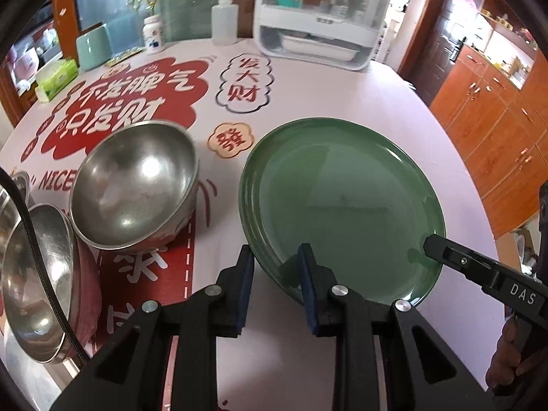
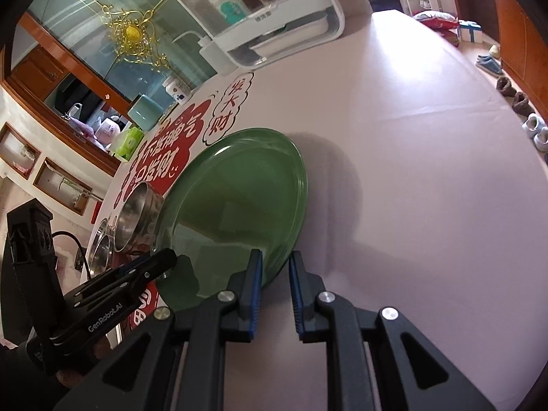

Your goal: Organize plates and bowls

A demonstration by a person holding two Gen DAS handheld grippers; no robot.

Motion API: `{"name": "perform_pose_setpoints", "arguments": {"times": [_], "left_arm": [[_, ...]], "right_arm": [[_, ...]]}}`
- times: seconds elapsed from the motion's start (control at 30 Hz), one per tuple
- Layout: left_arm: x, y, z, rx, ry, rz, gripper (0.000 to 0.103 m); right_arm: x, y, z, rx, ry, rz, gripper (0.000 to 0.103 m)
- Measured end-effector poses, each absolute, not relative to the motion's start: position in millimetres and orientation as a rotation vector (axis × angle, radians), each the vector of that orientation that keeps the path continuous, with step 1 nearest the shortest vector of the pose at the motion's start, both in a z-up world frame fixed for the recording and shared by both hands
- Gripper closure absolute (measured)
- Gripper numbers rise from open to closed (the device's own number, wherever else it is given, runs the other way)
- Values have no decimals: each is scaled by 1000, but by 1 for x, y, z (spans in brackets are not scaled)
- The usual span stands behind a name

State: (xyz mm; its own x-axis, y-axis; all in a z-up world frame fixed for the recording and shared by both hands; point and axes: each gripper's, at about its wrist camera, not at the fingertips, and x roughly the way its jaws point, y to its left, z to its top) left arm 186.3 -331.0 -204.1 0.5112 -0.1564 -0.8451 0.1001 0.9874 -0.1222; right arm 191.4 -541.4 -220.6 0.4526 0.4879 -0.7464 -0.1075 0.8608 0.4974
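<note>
1. Nearest my left camera, the left gripper (image 1: 275, 267) has its blue-padded fingers (image 1: 245, 284) set apart, straddling the near rim of the green plate (image 1: 342, 202); whether the pads touch the rim I cannot tell.
2. My right gripper (image 2: 275, 274) also stands with its fingers (image 2: 255, 287) parted, the plate's edge (image 2: 236, 205) lying between them at the tips without a clear pinch.
3. I see the plate tilted, its right side raised off the counter (image 2: 411, 171) and throwing a shadow on the pale cloth.
4. Seen from the left camera, a finger of the right gripper (image 1: 441, 246) reaches over the plate's right rim.
5. Just left of the plate sits a steel bowl (image 1: 137, 185), tipped toward me, resting on the red printed patch of the cloth.
6. Further left, more steel bowls (image 1: 37, 274) lie nested at the frame's edge.
7. At the far end of the counter I see a white dish rack (image 1: 315, 17), a squeeze bottle (image 1: 224, 20), a pill bottle (image 1: 154, 34) and a tissue pack (image 1: 56, 77).
</note>
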Motion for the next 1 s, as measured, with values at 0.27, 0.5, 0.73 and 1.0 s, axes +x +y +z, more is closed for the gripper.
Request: {"name": "perform_pose_setpoints", "arguments": {"times": [0.27, 0.5, 0.73, 1.0], "left_arm": [[166, -335, -176, -15, 955, -191, 79], [144, -322, -155, -22, 904, -193, 79], [117, -302, -143, -33, 883, -160, 79], [85, -270, -137, -65, 883, -124, 79]], "right_arm": [[169, -545, -197, 408, 998, 361, 88], [151, -539, -180, 394, 966, 377, 88], [133, -522, -164, 359, 938, 416, 88], [109, -491, -153, 320, 942, 460, 88]]}}
